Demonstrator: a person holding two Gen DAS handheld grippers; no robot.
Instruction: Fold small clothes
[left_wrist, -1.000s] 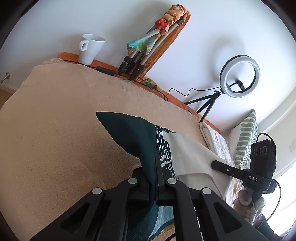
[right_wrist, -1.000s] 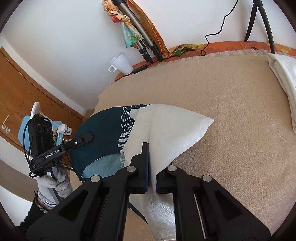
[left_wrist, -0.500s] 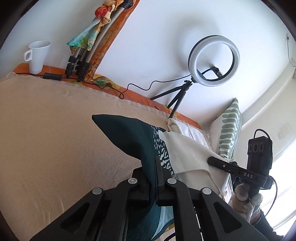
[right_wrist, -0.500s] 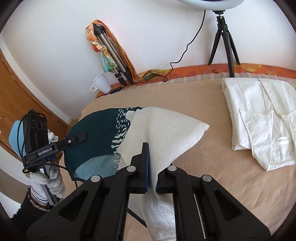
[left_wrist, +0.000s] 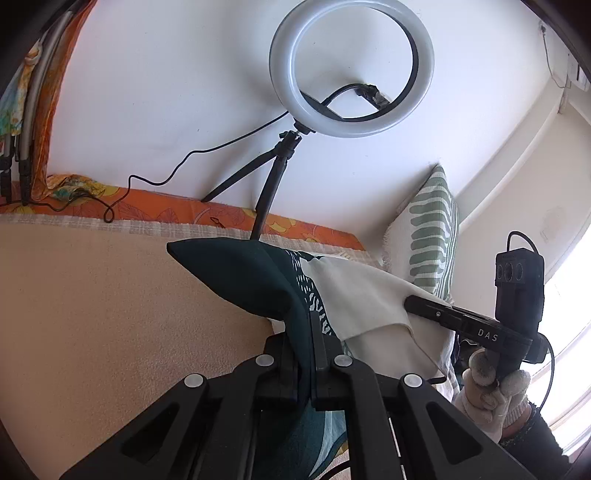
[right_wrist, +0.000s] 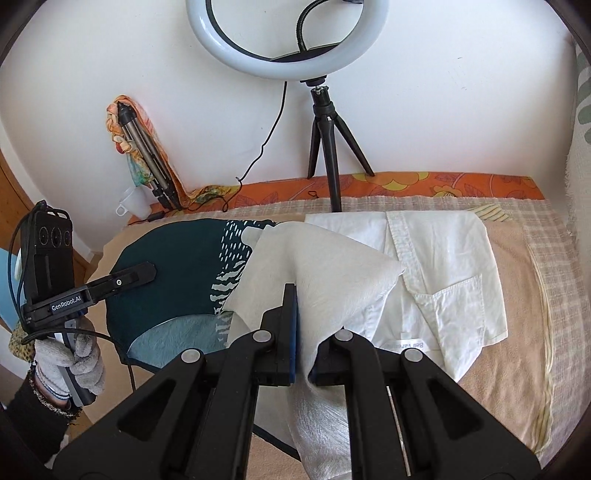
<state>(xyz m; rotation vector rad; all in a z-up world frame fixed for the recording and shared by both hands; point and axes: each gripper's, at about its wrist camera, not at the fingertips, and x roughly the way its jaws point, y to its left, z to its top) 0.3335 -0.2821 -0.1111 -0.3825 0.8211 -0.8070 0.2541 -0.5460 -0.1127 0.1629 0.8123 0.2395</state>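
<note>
Both grippers are clamped on one teal-and-cream cloth (right_wrist: 207, 273), the left gripper (left_wrist: 308, 354) pinching its dark teal side and the right gripper (right_wrist: 301, 332) its cream side. The cloth hangs lifted over the beige bedcover (left_wrist: 92, 314), its cream corner overlapping the folded white shirt (right_wrist: 443, 273) beyond. Farther back, behind the shirt, a ring light (right_wrist: 288, 37) stands against the wall.

Both grippers' jaws clamped tight

Bright daylight floods both fisheye views. In the left wrist view a blown-out white window (left_wrist: 569, 354) glares at four o'clock. Focus is sharp. Straight lines bow toward black, vignetted corners. Shadows are soft and faint.
</note>
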